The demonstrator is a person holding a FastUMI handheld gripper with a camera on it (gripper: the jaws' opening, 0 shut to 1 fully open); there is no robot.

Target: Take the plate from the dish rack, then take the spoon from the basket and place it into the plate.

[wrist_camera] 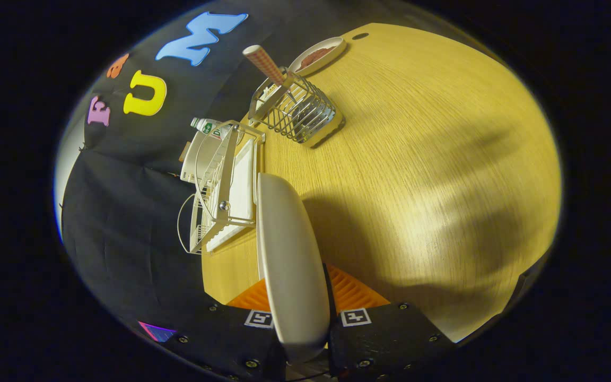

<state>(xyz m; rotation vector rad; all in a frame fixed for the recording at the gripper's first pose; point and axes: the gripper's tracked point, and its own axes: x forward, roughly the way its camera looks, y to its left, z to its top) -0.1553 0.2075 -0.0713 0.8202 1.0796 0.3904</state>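
Note:
A white plate (289,254) stands on edge between my fingers, and my gripper (300,297) is shut on its rim, holding it above the wooden table (417,175). The view is rolled, so the table appears tipped. Just beyond the plate sits the white wire dish rack (223,196) on its white tray. Farther on stands the wire basket (297,109) with the spoon's checked handle (263,62) sticking out of it at a slant.
A second plate (319,54) with something brown on it lies at the far end of the table, next to a small dark hole (360,36). A bottle (207,127) lies behind the dish rack against the black cloth wall.

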